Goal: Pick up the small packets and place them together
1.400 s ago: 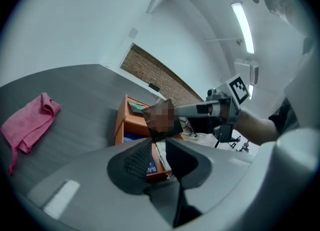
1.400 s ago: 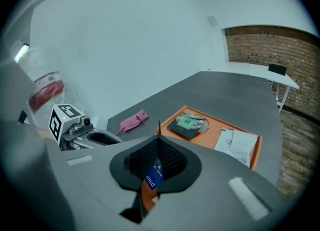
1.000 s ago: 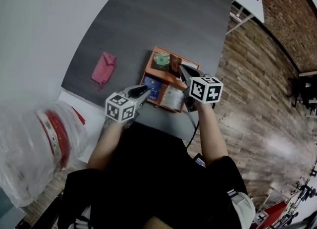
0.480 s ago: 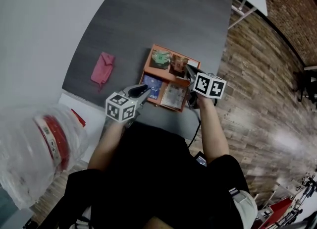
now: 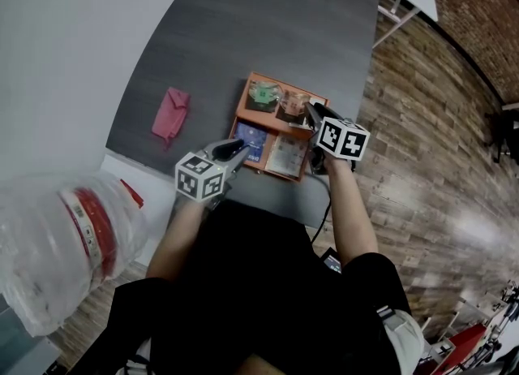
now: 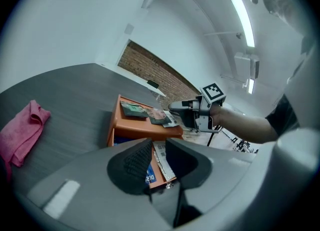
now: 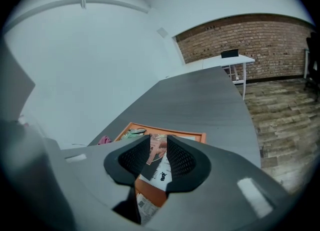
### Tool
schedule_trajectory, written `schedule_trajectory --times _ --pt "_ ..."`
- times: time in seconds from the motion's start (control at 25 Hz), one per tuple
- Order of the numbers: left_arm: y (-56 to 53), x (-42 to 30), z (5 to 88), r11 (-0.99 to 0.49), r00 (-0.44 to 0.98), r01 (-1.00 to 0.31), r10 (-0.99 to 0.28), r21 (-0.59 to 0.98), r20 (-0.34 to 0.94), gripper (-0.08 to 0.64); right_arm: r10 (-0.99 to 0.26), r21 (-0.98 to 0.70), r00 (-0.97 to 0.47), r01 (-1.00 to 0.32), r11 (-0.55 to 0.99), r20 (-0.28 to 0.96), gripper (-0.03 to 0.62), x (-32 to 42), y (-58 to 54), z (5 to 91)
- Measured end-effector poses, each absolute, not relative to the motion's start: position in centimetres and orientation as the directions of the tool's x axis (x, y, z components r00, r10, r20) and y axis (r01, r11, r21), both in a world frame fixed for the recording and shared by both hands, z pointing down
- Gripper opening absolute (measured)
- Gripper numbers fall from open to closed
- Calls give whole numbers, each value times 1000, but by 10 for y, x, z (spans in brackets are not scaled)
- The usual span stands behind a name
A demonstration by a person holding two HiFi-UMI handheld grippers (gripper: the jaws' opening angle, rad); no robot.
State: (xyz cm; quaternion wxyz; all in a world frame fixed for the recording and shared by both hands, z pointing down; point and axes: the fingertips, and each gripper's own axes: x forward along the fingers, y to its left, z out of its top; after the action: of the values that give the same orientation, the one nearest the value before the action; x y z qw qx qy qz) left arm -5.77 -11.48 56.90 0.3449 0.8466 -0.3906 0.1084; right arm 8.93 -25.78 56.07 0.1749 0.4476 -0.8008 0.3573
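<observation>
The table (image 5: 268,32) is matt dark grey with a faint grain. The orange tray (image 5: 242,110) looks like smooth plastic, and the small packets (image 5: 264,96) in it are glossy. At centre left lies a soft, crumpled pink cloth (image 5: 170,114). The floor (image 5: 422,138) at right is sheeny wood plank.

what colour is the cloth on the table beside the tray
The cloth is pink, clearest in the left gripper view.

We see a dark grey table (image 5: 243,32) standing on a wood-plank floor (image 5: 422,122), and on its top lie an orange compartmented tray (image 5: 243,104) close to the near edge and, well apart to the tray's left, a crumpled pink cloth (image 5: 169,114).
</observation>
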Motion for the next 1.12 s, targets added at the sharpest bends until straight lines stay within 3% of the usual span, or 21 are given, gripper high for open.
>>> schedule_trajectory --times 0.36,0.68,0.92,1.12 --pt "-109 -47 561 -502 691 -720 -579 480 431 84 -641 -375 -546 -838 397 539 95 92 -239 538" --pt "-106 -35 542 -597 702 -712 -615 371 359 78 -748 -304 -502 -863 403 435 25 116 -189 508" --pt "-100 -27 517 -621 686 -727 -674 293 274 6 -797 -279 -500 -862 422 338 5 126 -150 488" --pt "-81 -17 498 -611 651 -758 -725 227 224 0 -819 -245 -519 -851 465 245 3 140 -109 466"
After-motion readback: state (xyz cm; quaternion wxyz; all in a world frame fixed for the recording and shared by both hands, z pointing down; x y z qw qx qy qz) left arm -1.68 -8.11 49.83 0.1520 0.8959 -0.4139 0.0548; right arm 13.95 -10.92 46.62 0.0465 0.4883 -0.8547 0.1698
